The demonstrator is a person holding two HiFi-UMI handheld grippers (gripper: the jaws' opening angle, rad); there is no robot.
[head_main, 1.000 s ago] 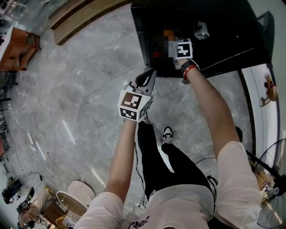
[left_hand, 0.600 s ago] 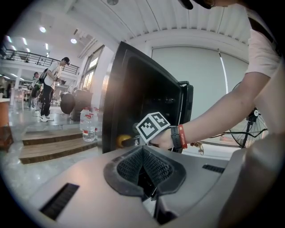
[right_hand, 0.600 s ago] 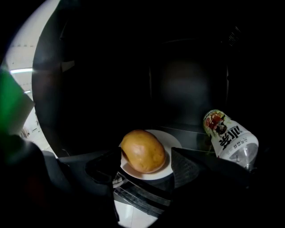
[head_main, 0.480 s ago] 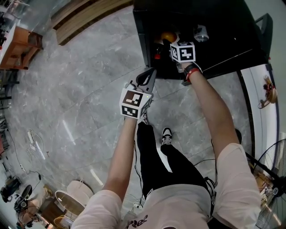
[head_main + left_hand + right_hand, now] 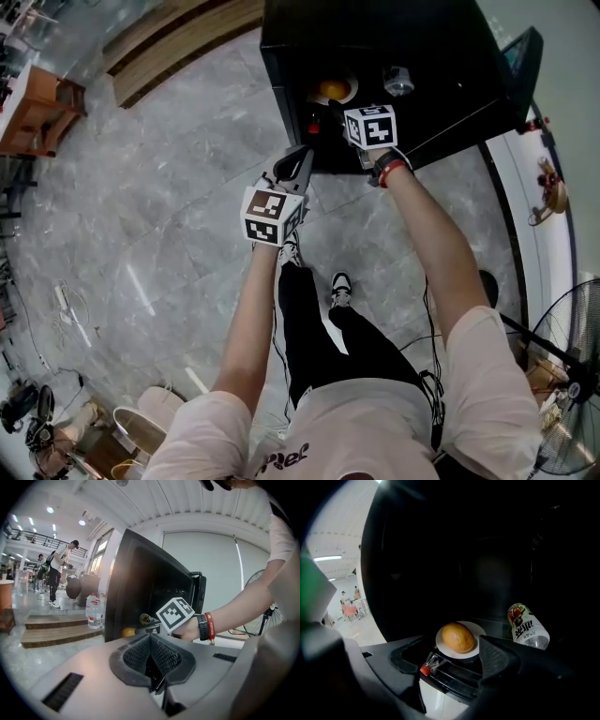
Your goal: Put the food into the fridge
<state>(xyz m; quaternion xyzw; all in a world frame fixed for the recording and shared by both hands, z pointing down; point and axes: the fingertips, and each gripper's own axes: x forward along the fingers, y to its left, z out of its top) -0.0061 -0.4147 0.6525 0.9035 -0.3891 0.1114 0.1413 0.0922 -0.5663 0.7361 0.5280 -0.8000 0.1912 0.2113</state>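
R tongs (image 5: 452, 660) have just been opening, now spread wide w/ nothing btwn; L tongs (image 5: 151, 651) pressed together, empty. Inside fridge (image 5: 441, 47), bun (image 5: 458, 637) sits on plate (image 5: 479, 631), can (image 5: 527, 625) near. Prob. bread: soft, light, may roll. Plate stiff, slick, breakable, so grip its rim.

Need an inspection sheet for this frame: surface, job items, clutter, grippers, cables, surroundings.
Surface: dark shelf inside the open black fridge.
Job's things: round orange food on a white plate, resting on the shelf.
Clutter: a can to the plate's right, apart from it.
Grippers: left gripper shut, empty, outside the fridge. Right gripper has jaws wide apart after just opening, in front of the plate, nothing gripped.
Cables: white cord on the floor, far left.
Surroundings: grey stone floor, standing fan, water bottles by wooden steps, people in the background.
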